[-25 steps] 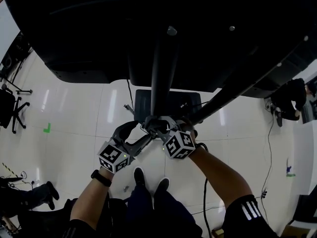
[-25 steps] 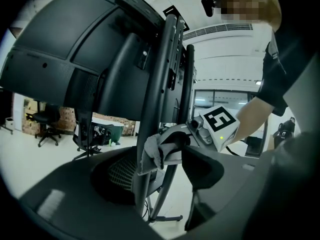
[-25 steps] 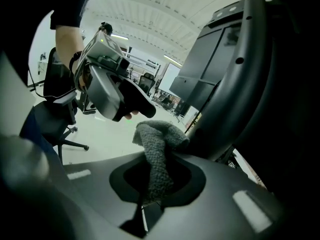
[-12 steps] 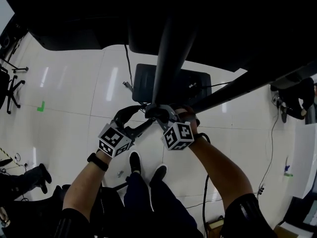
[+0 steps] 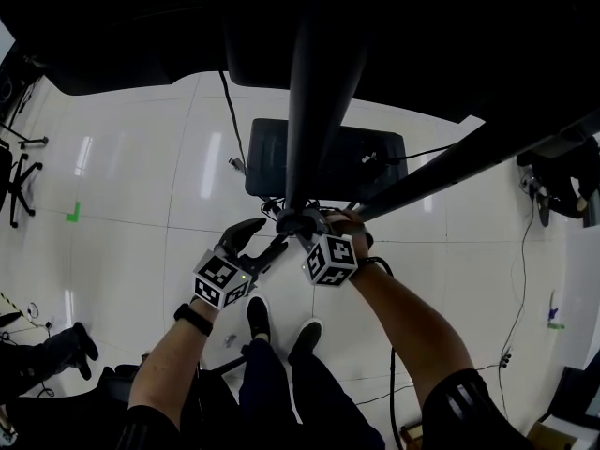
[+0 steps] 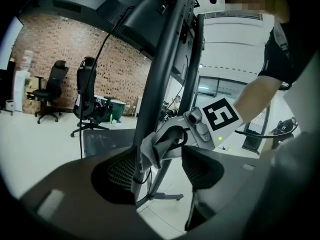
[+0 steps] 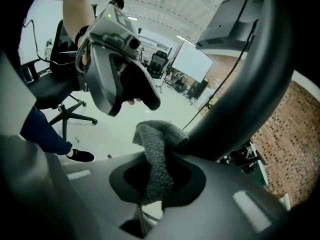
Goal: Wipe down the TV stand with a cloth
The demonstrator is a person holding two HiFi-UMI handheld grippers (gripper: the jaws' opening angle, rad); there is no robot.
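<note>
Right gripper (image 5: 298,221) is clamped tight on the grey cloth (image 7: 157,154), a wad of it bunched above the jaws and pressed against the dark pole (image 5: 314,111) of the TV stand, low on the pole. In the head view the pole drops from 12 o'clock to mid-frame, with a second strut (image 5: 450,172) slanting off toward 2 o'clock. Left gripper (image 5: 262,239) sits at 8 o'clock of the cloth, jaws spread wide and gripping nothing (the pole shows just beyond the gap, close to the left pad). The stand's flat base (image 5: 272,157) lies on the white floor (image 5: 141,186) at 12 o'clock of both grippers.
</note>
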